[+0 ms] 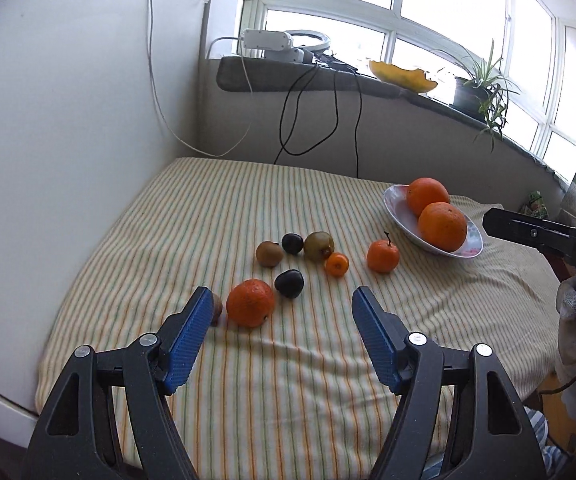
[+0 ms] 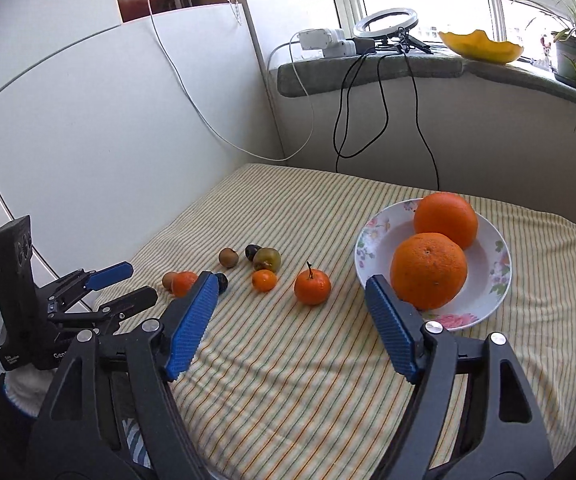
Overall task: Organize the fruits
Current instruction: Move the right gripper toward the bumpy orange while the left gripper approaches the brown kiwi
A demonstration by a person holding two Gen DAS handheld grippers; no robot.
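Both tools are spread with nothing between the pads: the left tool (image 1: 282,300) hangs just short of a loose orange (image 1: 250,307) on the striped surface (image 1: 288,380), the right tool (image 2: 289,284) beside the flowered plate (image 2: 371,232). Beyond lie small fruits, a stemmed mandarin (image 2: 312,286) with stalk upright, and two big oranges (image 2: 428,270) touching on the plate.
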